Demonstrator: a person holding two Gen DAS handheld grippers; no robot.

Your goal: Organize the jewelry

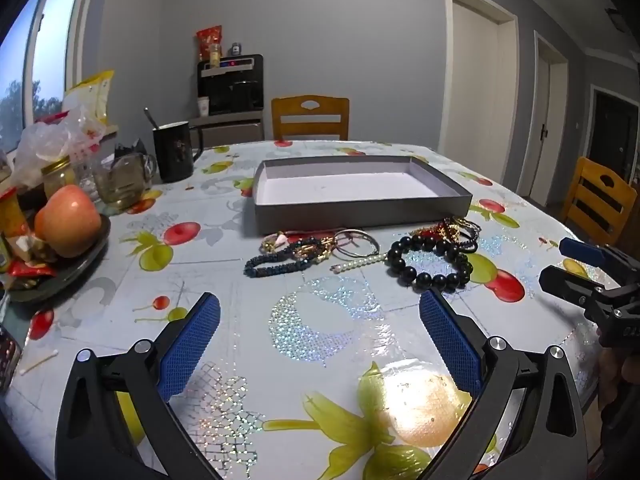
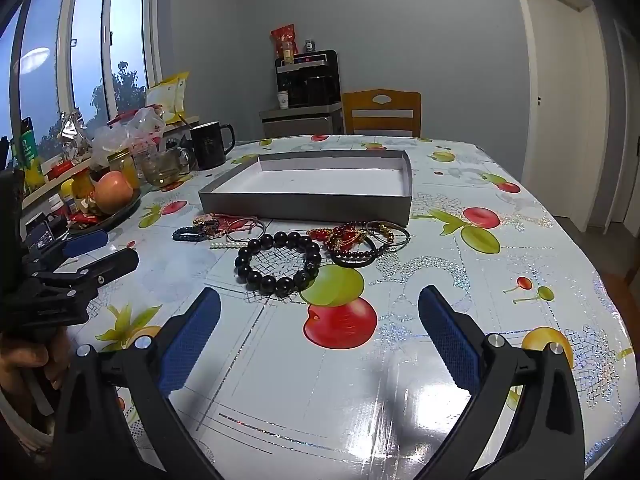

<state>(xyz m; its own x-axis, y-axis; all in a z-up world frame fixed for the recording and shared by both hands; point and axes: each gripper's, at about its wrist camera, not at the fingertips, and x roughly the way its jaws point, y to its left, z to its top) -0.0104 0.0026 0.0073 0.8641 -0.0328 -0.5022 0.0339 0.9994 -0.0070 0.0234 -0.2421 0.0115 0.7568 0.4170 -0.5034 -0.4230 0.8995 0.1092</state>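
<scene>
**Jewelry still on the cloth, tray waiting**

Fruit-printed oilcloth covers the table (image 1: pixel 320 360), with grey walls, a wooden chair (image 1: pixel 310 118) and a drinks machine behind. A shallow grey tray (image 1: pixel 360 210) sits mid-table, its white floor bare. Just in front of it, on the cloth, the jewelry lies in a loose row: a black bead bracelet (image 2: pixel 278 262) nearest the grippers, a dark braided bracelet (image 1: pixel 276 263) to the left, thin metal bangles (image 1: pixel 356 242) and a pearl strand (image 1: pixel 358 264) between them, and a red-and-gold tangle (image 2: pixel 350 240) at the right whose separate pieces are hard to tell apart.

The left gripper (image 1: pixel 320 312) hovers over bare cloth short of the row, jaws spread wide and holding nothing. The right gripper (image 2: pixel 320 304) hovers likewise, jaws wide apart and empty, pointed roughly at the black beads.

By my judgement the task is at its opening: nothing is in the tray. The next move calls for reaching forward and down on one piece, likely the black bead bracelet, closing across one side of its loop, then lifting it over the tray's near wall. The clutter at the left, an apple (image 1: pixel 68 220) on a plate and a black mug (image 1: pixel 174 152), is well clear.
</scene>
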